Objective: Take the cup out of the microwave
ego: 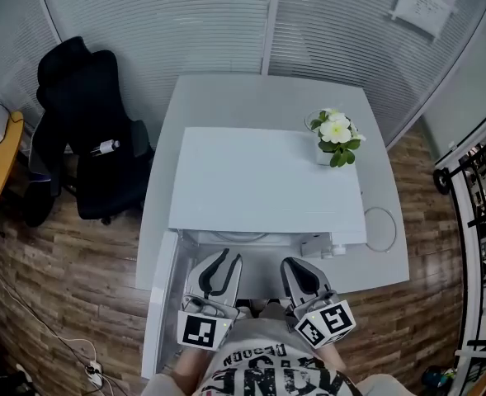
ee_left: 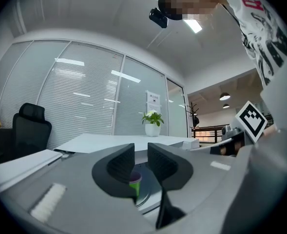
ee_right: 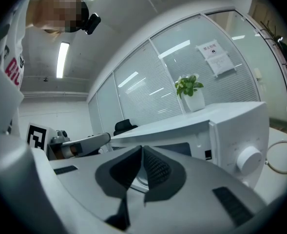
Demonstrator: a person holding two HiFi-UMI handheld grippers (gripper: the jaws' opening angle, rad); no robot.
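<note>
As L gripper [ee_left: 141, 155] blocks it, cup [ee_left: 135, 181] shows only partly.

The cup [ee_left: 135, 181] is half hidden behind the left tool [ee_left: 141, 155]; the microwave [ego: 267, 180] covers it from above.

from my head the room is bright and evenly lit, so the white microwave [ego: 263, 180] top and the counter [ego: 267, 93] almost run together, with only soft shadow round the black chair [ego: 86, 130]. the wide lens bends the blinds [ego: 185, 23] into curves near the edges. in the left gripper view a ceiling panel [ee_left: 192, 26] flares white, reflected strips streak the blinds, and the corners fall to black. my left tongs [ee_left: 141, 155], close to the lens, are soft, and the green cup [ee_left: 134, 180] beyond is blurred. in the right gripper view a tube light [ee_right: 62, 57] glares and my right tongs [ee_right: 141, 152] look smeared.
</note>
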